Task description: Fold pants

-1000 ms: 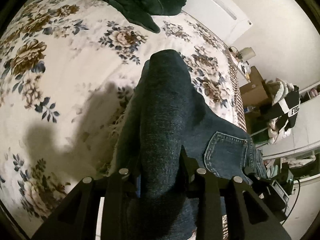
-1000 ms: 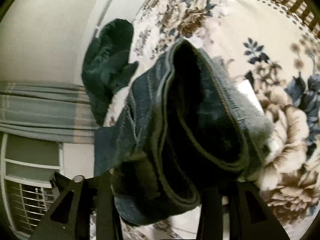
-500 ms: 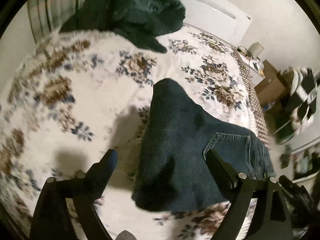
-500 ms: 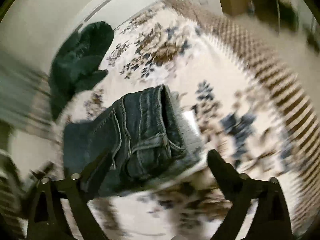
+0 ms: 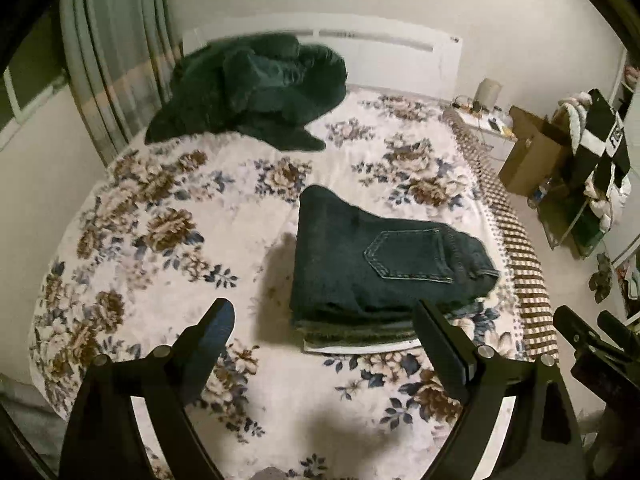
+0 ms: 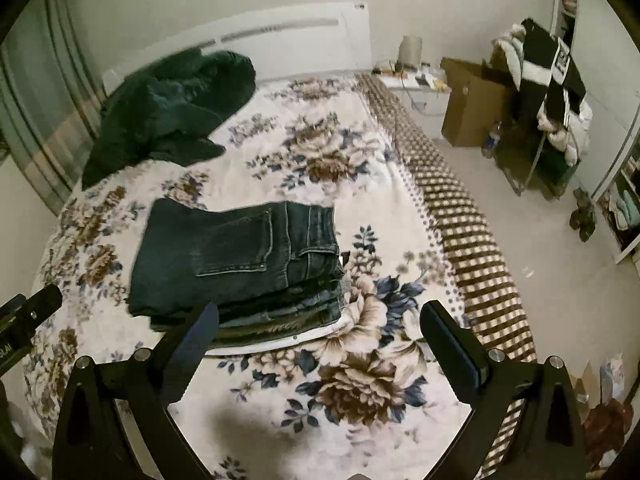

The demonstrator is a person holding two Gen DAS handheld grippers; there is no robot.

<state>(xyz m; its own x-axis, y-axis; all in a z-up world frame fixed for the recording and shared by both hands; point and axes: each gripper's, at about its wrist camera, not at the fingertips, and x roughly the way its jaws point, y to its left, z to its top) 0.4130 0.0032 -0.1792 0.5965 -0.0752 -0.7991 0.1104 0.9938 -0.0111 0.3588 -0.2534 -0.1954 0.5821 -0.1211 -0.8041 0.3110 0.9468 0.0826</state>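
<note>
two wide-spread fingers of the left gripper (image 5: 324,322) frame the near edge of the left wrist view, with nothing between them; they have just been opening. beyond them the folded pants (image 5: 376,260) lie in a flat stack on the flowered bed (image 5: 160,240), a back pocket (image 5: 408,255) facing up, toward the right side of the bedspread. a dark green blanket (image 5: 256,92) is heaped at the far end, against the white headboard (image 5: 392,52). curtains (image 5: 108,60) hang far left. a cardboard box (image 5: 532,152) stands on the floor at right. part of the right gripper shows at the near right edge.

in the right wrist view the right gripper (image 6: 320,322) hangs above the bed, its fingers spread as wide and holding nothing; they too have just been opening. the pants (image 6: 236,260) lie left of centre, the left finger (image 6: 196,336) overlapping the stack's near edge in the picture, whether touching i cannot tell. the green blanket (image 6: 168,116) sits far left, the box (image 6: 472,104) far right. a checked bed edge (image 6: 460,220) runs along the right.
</note>
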